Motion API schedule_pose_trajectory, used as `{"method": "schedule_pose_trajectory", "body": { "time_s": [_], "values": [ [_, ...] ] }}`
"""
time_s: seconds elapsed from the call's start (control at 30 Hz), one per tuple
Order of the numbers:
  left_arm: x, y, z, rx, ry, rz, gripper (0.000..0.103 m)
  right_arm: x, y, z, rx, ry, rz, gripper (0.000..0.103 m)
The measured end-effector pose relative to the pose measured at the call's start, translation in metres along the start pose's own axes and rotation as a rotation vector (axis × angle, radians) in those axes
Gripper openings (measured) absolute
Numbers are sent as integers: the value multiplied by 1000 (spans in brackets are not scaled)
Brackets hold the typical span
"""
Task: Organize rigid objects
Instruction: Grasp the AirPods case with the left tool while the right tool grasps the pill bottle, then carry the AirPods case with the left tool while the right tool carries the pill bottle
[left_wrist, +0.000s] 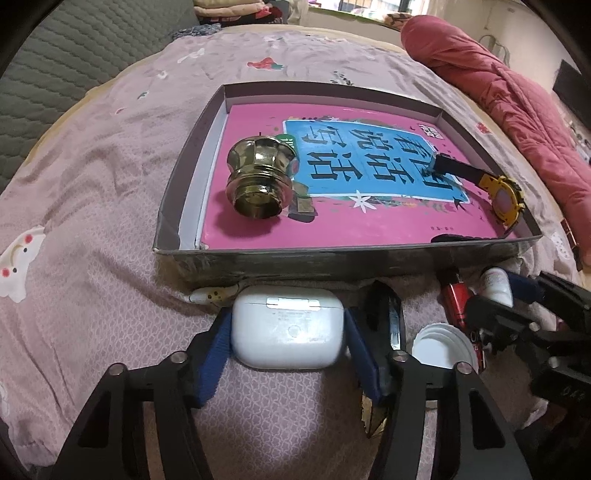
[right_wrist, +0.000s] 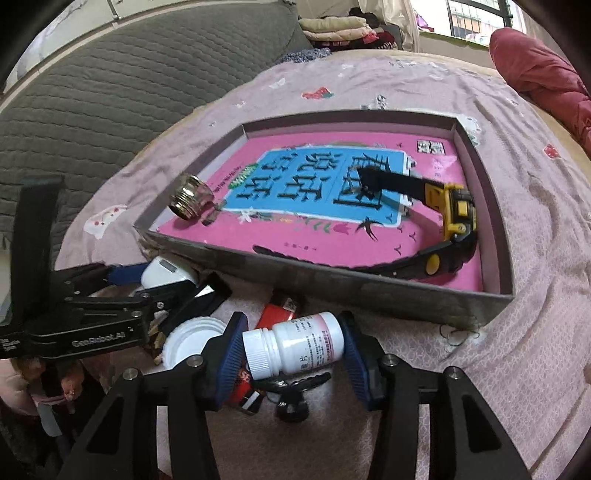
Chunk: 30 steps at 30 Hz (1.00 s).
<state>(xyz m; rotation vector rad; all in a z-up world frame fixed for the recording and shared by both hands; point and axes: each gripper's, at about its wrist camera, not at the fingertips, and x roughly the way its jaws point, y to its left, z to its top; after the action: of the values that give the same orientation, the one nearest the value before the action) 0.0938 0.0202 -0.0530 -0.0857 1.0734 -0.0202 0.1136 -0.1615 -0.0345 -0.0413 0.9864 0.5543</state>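
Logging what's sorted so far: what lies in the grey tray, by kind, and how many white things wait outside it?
Pink book: 1
Brass-coloured metal knob: 1
Yellow-and-black wristwatch: 1
White, outside the grey tray: 3 (white earbud case, white pill bottle, white round lid)
Total: 6

Probably a home bedroom: patterned bedsheet (left_wrist: 110, 177), folded blankets (right_wrist: 332, 27).

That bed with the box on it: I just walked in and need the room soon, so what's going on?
A person is sorting small things into the shallow box, one pair of tongs per hand. The left tongs straddle a white earbud case; the right tongs straddle a white pill bottle. A brass knob and yellow watch already lie inside.
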Motion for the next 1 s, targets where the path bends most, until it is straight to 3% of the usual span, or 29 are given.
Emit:
{"method": "schedule_pose_trajectory", "body": {
  "time_s": [0.6, 1.0],
  "values": [
    [-19, 8, -7, -38, -9, -51, 61, -16, -1, 7, 51, -57, 49, 50],
    [-44, 3, 4, -25, -79, -49, 61, -37, -2, 9, 71, -150, 29, 50]
  ]
}}
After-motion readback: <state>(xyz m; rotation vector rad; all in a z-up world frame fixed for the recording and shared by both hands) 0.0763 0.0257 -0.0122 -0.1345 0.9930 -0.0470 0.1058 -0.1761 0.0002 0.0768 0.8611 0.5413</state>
